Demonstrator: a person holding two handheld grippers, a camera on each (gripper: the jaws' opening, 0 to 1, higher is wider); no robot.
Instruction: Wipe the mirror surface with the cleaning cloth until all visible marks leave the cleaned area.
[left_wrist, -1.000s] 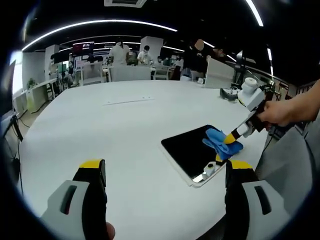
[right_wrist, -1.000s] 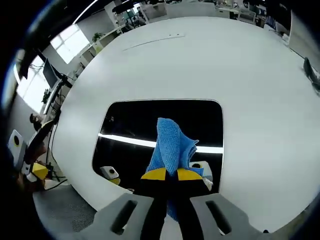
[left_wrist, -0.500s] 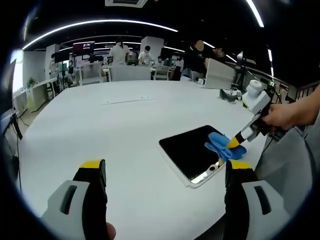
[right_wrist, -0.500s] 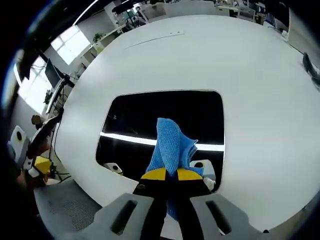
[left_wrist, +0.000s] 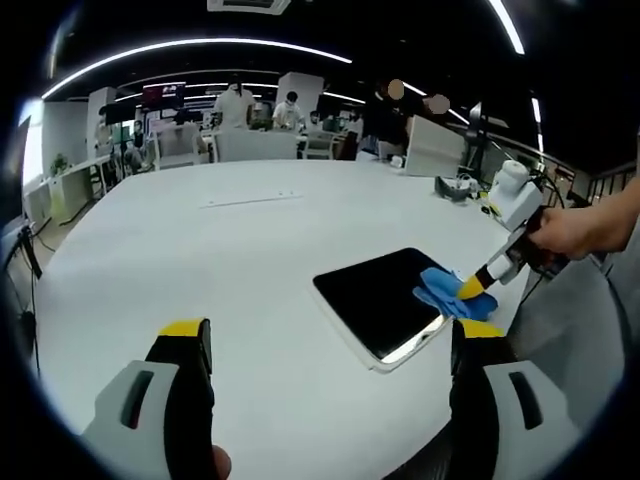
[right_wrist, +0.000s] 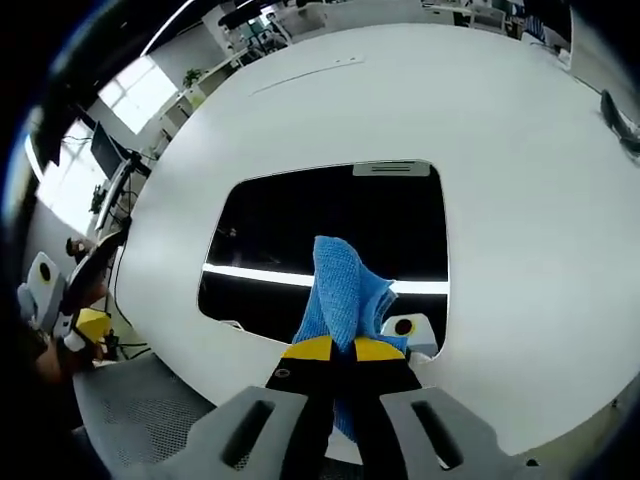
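Observation:
A dark rectangular mirror (left_wrist: 380, 299) (right_wrist: 330, 235) lies flat on the round white table (left_wrist: 230, 260) (right_wrist: 500, 170), near its edge. My right gripper (right_wrist: 335, 348) (left_wrist: 473, 289) is shut on a blue cleaning cloth (right_wrist: 343, 290) (left_wrist: 452, 294), which presses on the mirror's near edge. A person's hand (left_wrist: 565, 232) holds that gripper at the right of the left gripper view. My left gripper (left_wrist: 325, 345) hovers open over the table in front of the mirror, nothing between its jaws.
A thin strip (left_wrist: 252, 199) (right_wrist: 310, 77) lies on the far part of the table. Small dark items (left_wrist: 455, 187) sit by the table's far right edge. Desks, chairs and several people (left_wrist: 260, 115) fill the office behind. Floor and cables (right_wrist: 110, 340) show beyond the table edge.
The right gripper and cloth have slid toward the mirror's near right edge. In the right gripper view the mirror has shifted farther away, showing its far edge.

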